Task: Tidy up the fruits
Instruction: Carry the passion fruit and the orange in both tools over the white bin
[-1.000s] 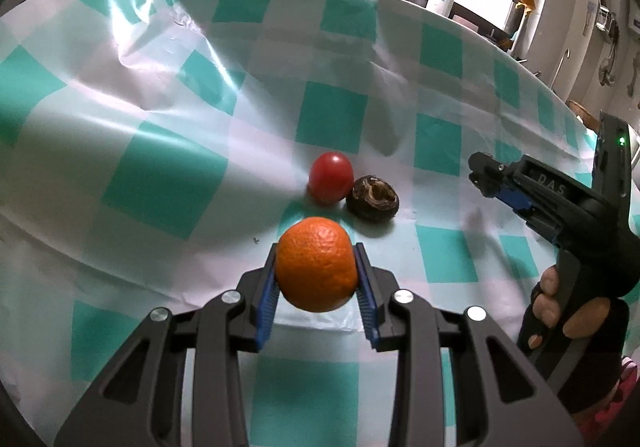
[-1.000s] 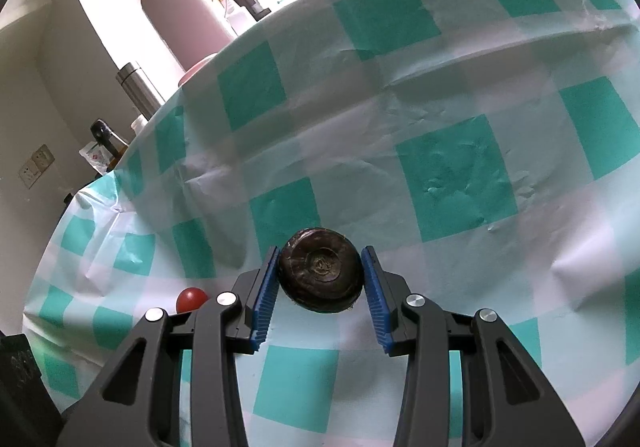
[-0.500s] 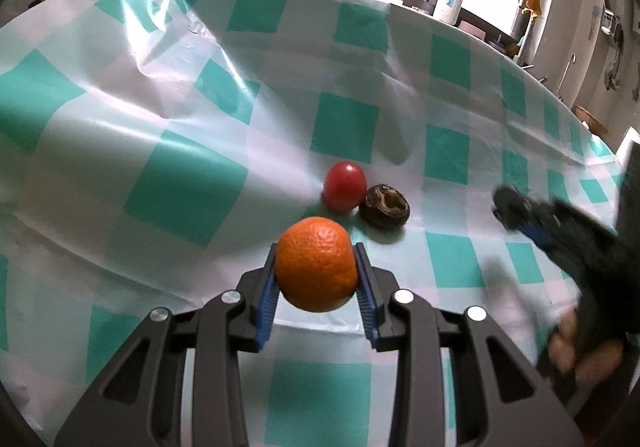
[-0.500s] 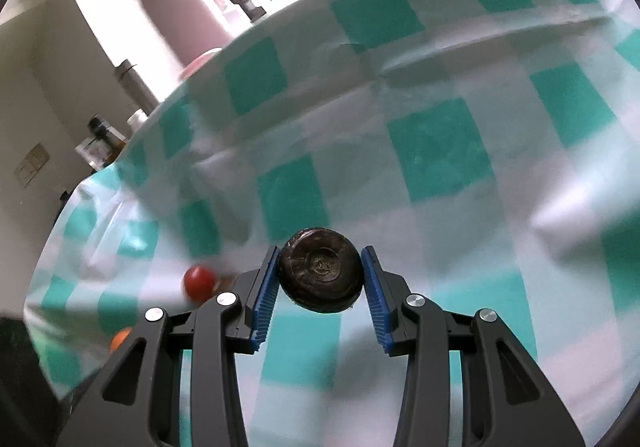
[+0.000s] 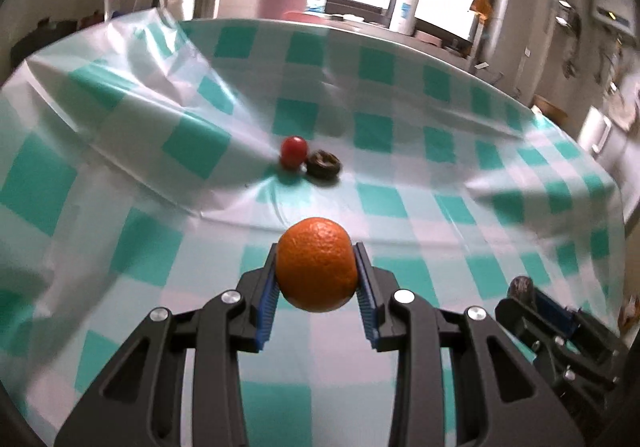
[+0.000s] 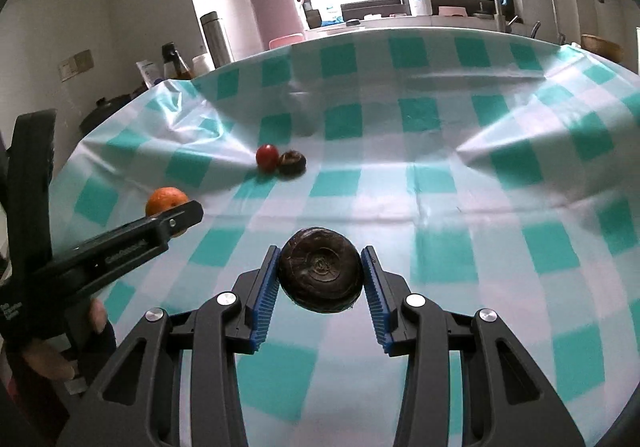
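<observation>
We hold a fruit in each tool above the checked tablecloth [image 5: 400, 203]. On our left, the left gripper [image 5: 318, 279] is clamped on the orange [image 5: 317, 264], its blue pads pressing both sides. The orange hangs clear of the cloth, right at the tool's tip. On our right, the right gripper [image 6: 321, 279] is clamped the same way on a dark round fruit [image 6: 321, 270], flattish, with its ringed end facing the camera and its wide axis running across from pad to pad.

What the coming move turns on, as we judge it, is the small group lying ahead of both tools: a red fruit [image 5: 294, 152] and a second dark fruit [image 5: 325, 166], touching or nearly so, the red one on the left. From the left gripper the pair sits straight ahead and a little left of centre, well apart from the tips. From the right gripper it lies ahead and to the left, so the left hand looks the nearer, though not by much.

Counted: one orange, one red fruit, two dark fruits. We see no bowl or tray to sort them into.
</observation>
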Action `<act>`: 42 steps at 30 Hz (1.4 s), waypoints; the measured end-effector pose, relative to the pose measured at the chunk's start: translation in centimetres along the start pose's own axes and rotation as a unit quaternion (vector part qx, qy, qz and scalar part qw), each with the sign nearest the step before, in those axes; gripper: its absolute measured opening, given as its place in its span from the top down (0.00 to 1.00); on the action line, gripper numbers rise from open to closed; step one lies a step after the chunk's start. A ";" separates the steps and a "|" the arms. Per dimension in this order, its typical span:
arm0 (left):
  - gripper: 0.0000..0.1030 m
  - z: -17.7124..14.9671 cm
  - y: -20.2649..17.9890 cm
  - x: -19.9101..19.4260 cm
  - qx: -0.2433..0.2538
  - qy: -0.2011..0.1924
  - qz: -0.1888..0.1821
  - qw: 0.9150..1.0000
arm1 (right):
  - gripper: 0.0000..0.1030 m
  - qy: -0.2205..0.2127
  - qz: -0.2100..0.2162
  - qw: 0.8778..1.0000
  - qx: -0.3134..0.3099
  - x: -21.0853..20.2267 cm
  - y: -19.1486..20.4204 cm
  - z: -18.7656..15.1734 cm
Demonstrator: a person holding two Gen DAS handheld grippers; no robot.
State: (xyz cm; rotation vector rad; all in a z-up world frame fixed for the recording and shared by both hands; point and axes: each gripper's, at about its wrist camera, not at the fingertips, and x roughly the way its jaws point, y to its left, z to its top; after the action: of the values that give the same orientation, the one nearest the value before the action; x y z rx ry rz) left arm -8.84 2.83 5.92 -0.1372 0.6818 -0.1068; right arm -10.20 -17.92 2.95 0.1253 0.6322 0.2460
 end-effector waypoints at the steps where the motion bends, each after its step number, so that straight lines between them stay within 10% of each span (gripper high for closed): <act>1: 0.66 -0.2 -0.3 -0.3 0.004 0.000 -0.001 1.000 | 0.60 -0.002 -0.003 1.000 0.000 -0.6 -0.2 -0.3; 29: 0.66 -8.8 -15.2 -4.8 0.201 0.032 -0.091 0.975 | 0.60 -0.050 -0.081 0.993 0.071 -15.7 -12.1 -10.4; 36: 0.66 -11.2 -20.1 -6.3 0.263 0.041 -0.142 0.953 | 0.60 -0.065 -0.115 0.985 0.113 -19.5 -16.3 -13.6; 42: 0.66 -14.4 -25.9 -7.6 0.338 0.054 -0.196 0.919 | 0.60 -0.043 -0.176 0.970 0.162 -21.8 -21.3 -17.8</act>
State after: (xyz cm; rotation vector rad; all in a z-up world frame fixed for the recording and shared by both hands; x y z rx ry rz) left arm -25.22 -22.91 3.69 0.4060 0.6858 -0.7329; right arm -33.76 -43.50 -2.99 0.3332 0.5941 -0.2075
